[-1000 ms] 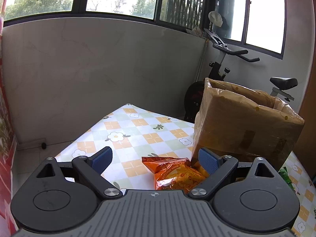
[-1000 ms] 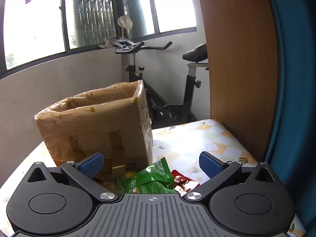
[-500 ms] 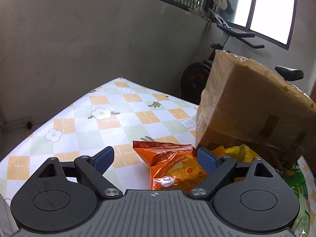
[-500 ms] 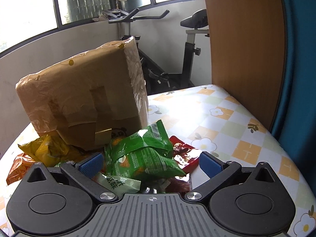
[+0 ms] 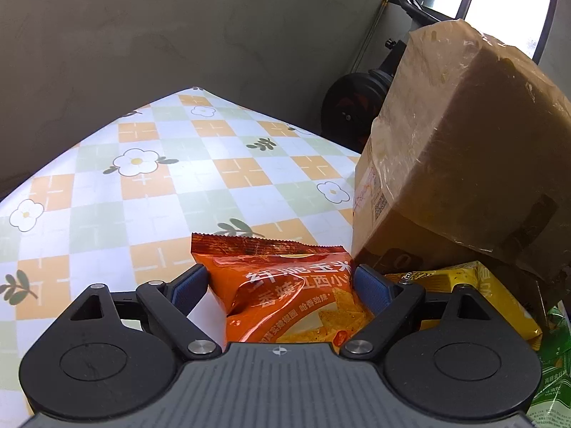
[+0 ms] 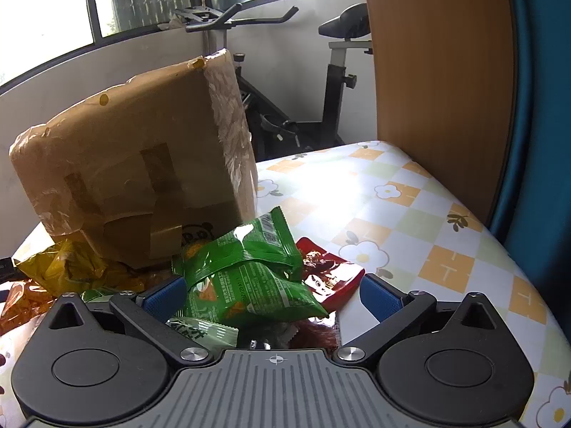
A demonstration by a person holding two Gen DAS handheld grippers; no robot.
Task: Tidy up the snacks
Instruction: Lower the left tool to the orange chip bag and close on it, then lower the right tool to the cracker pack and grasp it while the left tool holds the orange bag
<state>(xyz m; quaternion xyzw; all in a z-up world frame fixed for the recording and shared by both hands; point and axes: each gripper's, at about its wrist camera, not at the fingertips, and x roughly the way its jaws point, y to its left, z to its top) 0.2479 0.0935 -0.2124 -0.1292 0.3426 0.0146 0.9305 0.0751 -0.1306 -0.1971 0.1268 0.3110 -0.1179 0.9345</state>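
The orange snack bag (image 5: 285,292) lies flat on the desk (image 5: 171,185) just in front of the cardboard box (image 5: 449,164), between the spread fingers of the left gripper (image 5: 282,285), whose blue pads (image 5: 189,287) sit at either edge of the packet without visibly pinching it; it looks poised rather than clenched. Judging by its puffed, glossy film, the packet should be very light, soft and slippery, with brittle chips inside, so a gentle squeeze across the air-filled middle, or on the crimped top seam, seems the safest hold. A yellow bag (image 5: 464,285) is wedged under the tilted box beside it. The right gripper (image 6: 273,294) is likewise spread wide, around a green bag (image 6: 249,281) resting on a red packet (image 6: 332,278) and other wrappers; nothing is held. The desk wears a smooth checked cloth with flowers, likely slick under foil. Beyond stand an exercise bike (image 6: 332,82), windows, a wooden panel (image 6: 439,71) and a blue curtain.
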